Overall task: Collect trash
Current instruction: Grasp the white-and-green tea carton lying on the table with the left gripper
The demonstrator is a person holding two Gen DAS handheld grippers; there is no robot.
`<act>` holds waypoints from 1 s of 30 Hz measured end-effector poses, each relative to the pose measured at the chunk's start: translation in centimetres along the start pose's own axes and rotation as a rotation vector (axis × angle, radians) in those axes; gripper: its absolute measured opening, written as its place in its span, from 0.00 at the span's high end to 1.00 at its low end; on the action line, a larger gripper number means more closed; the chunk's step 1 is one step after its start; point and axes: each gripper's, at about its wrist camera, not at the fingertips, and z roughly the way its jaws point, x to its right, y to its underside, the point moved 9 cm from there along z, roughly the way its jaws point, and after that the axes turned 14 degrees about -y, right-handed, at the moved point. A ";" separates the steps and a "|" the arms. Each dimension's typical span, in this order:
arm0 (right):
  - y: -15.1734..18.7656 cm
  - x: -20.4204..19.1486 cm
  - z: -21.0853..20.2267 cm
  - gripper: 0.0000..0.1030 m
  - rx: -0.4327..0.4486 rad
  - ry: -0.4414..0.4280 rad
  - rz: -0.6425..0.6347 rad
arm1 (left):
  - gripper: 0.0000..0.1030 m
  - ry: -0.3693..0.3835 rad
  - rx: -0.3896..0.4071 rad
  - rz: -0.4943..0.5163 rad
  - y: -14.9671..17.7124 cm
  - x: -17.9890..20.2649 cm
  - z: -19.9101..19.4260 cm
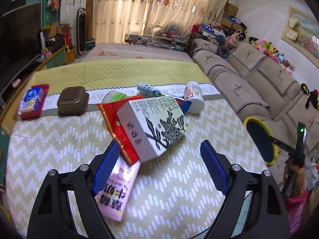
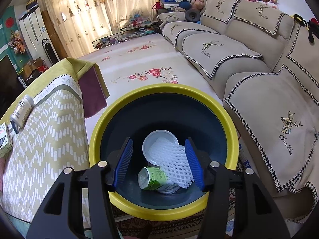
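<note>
My left gripper is open and empty above the table, just short of a pile of trash: a white box with a black flower print, a red packet under it and a pink box by my left finger. A white bottle and a tube lie behind. My right gripper is open and empty over a dark bin with a yellow rim. In the bin lie a green can, white foam netting and a white lid.
A brown case and a red tray with packets sit at the table's left. A beige sofa runs along the right. The bin stands off the table's right edge, beside the flowered mat.
</note>
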 end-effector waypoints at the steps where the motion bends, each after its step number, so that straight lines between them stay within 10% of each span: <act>1: 0.0 0.1 0.1 0.49 -0.002 0.000 0.001 | 0.21 0.009 -0.001 -0.004 -0.2 0.0 0.2; 30: 0.2 -0.3 1.4 0.47 -0.025 -0.014 0.007 | 0.29 0.002 -0.106 -0.002 -2.1 2.4 5.6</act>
